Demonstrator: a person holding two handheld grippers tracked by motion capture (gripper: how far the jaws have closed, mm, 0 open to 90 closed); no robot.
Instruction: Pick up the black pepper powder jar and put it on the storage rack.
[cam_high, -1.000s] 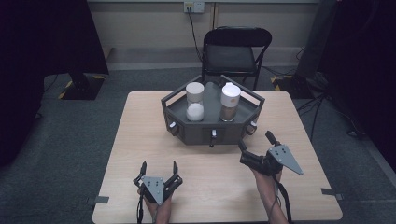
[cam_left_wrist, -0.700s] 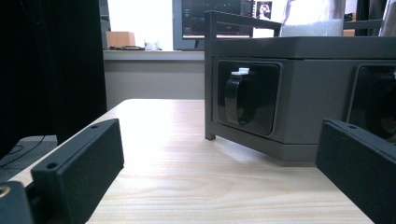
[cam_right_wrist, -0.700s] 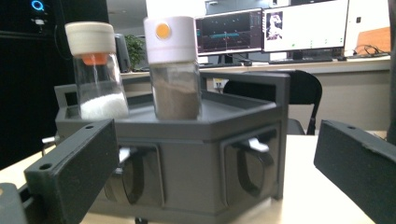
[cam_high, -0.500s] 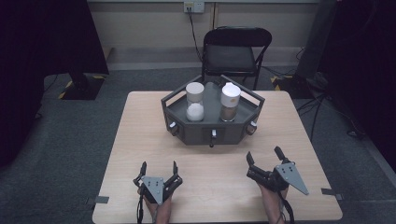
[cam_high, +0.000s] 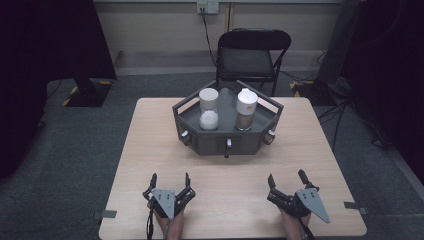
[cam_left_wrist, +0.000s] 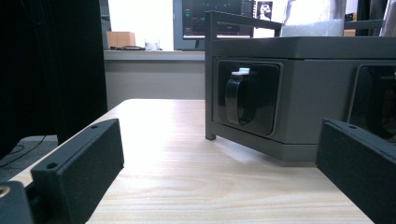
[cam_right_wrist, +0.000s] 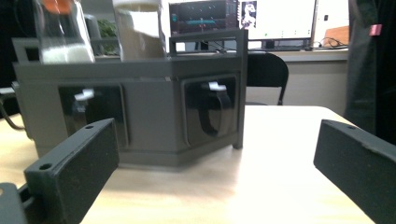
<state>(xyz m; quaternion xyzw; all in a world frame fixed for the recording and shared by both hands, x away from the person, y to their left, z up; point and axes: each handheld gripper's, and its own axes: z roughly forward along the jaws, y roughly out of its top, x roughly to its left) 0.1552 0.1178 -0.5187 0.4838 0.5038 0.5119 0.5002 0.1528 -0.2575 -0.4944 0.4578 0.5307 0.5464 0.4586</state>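
The left gripper (cam_high: 169, 182) rests low near the table's front edge with its jaws spread wide and nothing between them; in its own view bare wood lies between the two black pads. The right gripper (cam_high: 288, 182) sits on the same front strip, well apart from the left, its jaws likewise wide apart and empty, angled a little toward the table's right edge.

Ahead of both stands the grey tray (cam_high: 226, 142) — a many-sided box toward the far half of the table (cam_high: 150, 135), with dark handles (cam_left_wrist: 239, 98) set in recesses on its faces. Two jars stand in it side by side: one with white contents (cam_high: 208, 109) and one with brown contents (cam_high: 246, 109).

A broad band of clear wood separates the grippers from the tray — open room between them. A black chair (cam_high: 248, 55) stands beyond the far edge.
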